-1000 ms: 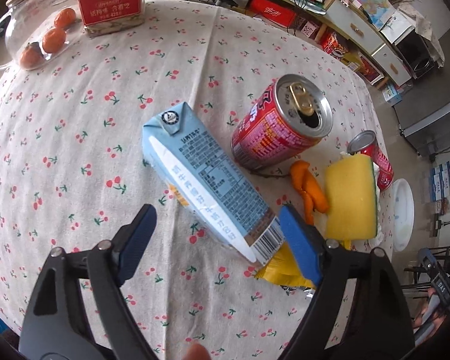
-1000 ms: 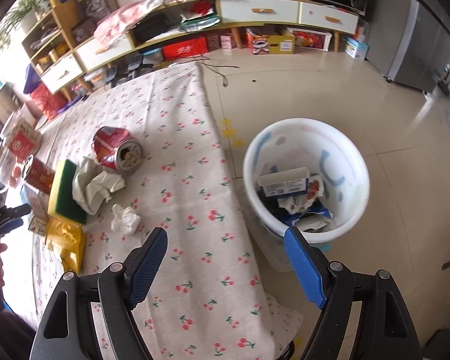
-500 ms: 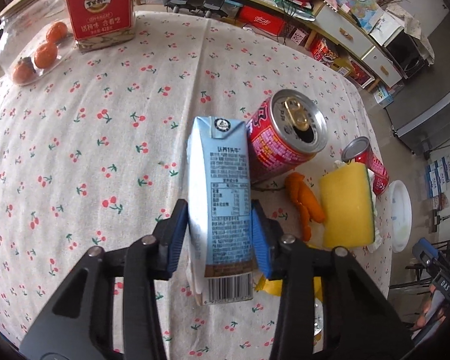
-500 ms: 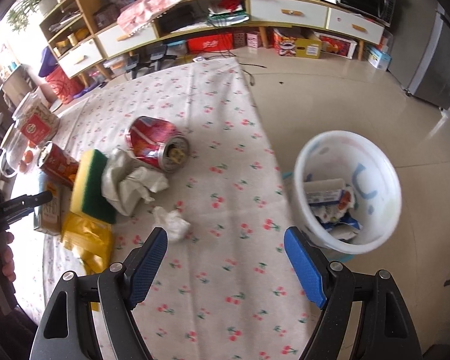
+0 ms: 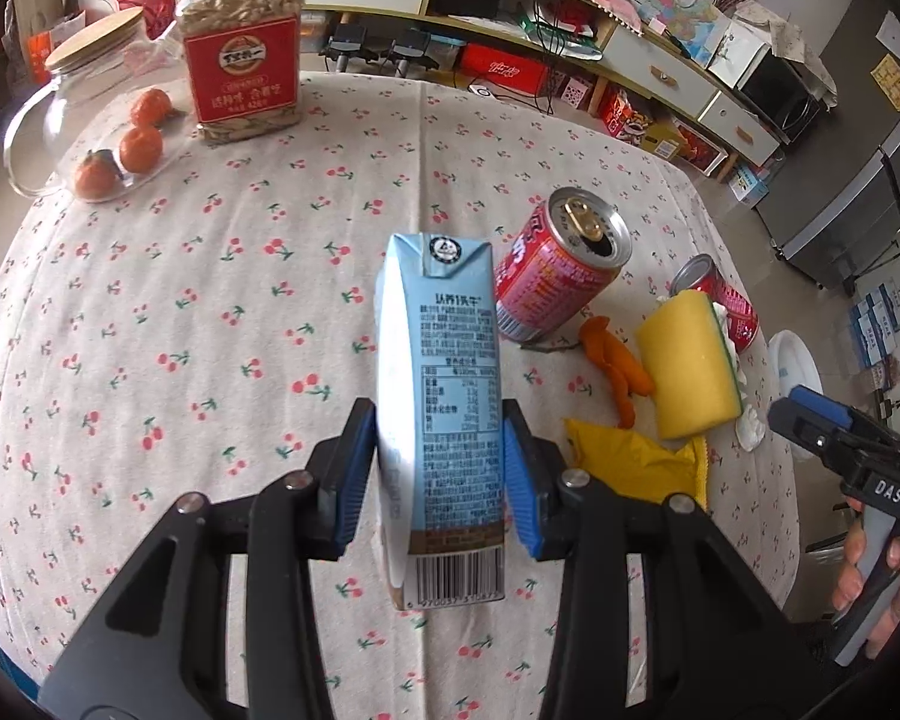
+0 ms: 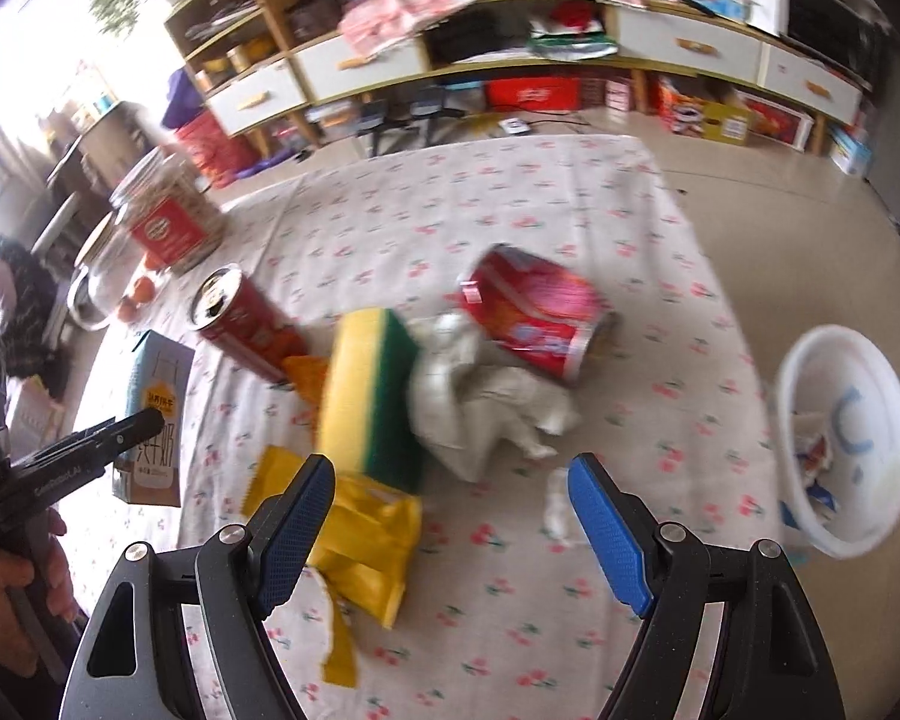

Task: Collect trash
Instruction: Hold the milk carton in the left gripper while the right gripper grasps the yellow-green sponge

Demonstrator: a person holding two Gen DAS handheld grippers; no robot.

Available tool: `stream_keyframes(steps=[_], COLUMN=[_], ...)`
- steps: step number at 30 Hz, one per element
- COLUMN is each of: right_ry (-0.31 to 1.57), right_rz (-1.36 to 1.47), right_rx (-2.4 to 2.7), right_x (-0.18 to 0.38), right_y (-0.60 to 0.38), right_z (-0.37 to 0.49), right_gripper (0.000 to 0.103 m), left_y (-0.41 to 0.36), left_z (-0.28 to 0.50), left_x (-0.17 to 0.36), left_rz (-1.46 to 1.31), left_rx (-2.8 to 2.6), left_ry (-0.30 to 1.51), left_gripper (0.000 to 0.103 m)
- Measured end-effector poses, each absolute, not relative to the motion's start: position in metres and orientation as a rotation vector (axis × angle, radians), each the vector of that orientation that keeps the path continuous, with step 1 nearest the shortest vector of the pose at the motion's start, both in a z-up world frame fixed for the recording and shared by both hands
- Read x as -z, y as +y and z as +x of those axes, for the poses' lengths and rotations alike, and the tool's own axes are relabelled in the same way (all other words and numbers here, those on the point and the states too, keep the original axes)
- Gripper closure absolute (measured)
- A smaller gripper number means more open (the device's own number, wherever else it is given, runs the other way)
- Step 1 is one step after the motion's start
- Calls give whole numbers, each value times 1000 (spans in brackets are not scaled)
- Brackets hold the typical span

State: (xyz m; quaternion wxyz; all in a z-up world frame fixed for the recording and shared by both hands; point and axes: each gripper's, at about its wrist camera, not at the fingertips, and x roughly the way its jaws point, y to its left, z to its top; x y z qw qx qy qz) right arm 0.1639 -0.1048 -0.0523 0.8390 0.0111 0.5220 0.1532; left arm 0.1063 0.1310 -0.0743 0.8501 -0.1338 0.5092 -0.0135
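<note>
Two grippers work over a cherry-print tablecloth [image 5: 210, 276]: the left gripper [image 5: 438, 474] clamps a blue milk carton [image 5: 444, 396]; beside the carton, the right gripper [image 6: 450, 516] hangs wide open, empty, above a yellow wrapper [image 6: 366, 540].

On the table [image 5: 150, 312], the carton [image 5: 444, 408] sits between the left gripper's [image 5: 435, 480] pads. Right of the carton lies a can [image 5: 561, 273]; further right, the peel [image 5: 615, 366], the sponge [image 5: 687, 372] and a second can [image 5: 720, 297] behind the sponge. The wrapper [image 5: 630, 465] lies before the sponge. The jar [image 5: 240, 42] stands at the far left edge. The bin [image 6: 843, 438] stands on the floor beside the table.
</note>
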Motion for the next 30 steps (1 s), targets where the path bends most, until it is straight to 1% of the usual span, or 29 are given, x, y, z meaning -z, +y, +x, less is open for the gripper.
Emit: stream_keyframes(steps=[6, 7, 8, 10, 15, 19, 21, 22, 23, 25, 30], right_ry=[1115, 1117, 1122, 1131, 1143, 1141, 1136, 1135, 1133, 1116, 1065], right_rz=[-14, -19, -28, -35, -54, -70, -81, -86, -88, -86, -77], right_rx=[-381, -380, -374, -365, -347, -324, -314, -316, -315, -310, -339], right_x=[66, 69, 72, 78, 88, 91, 93, 93, 92, 88, 69], right_y=[-67, -64, -60, -56, -52, -52, -52, -52, -52, -53, -58], right_z=[168, 169, 171, 174, 179, 182, 182, 182, 182, 180, 170], right_gripper=[22, 24, 29, 33, 41, 50, 58, 68, 70, 73, 74], left_y=[138, 139, 139, 140, 140, 138, 137, 137, 136, 134, 128], left_z=[96, 95, 93, 91, 87, 86, 85, 84, 84, 83, 82], left_x=[73, 72, 72, 72, 73, 73, 73, 72, 72, 70, 63], left_rz=[-291, -287, -283, -273, -263, -254, -251, -250, -249, -247, -232], left_rx=[28, 26, 24, 23, 32, 34, 36, 37, 38, 40, 56], left_ry=[1063, 1059, 1056, 1053, 1055, 1054, 1052, 1050, 1048, 1041, 1017], left_gripper=[60, 60, 60, 60, 60, 60, 60, 60, 60, 60, 60])
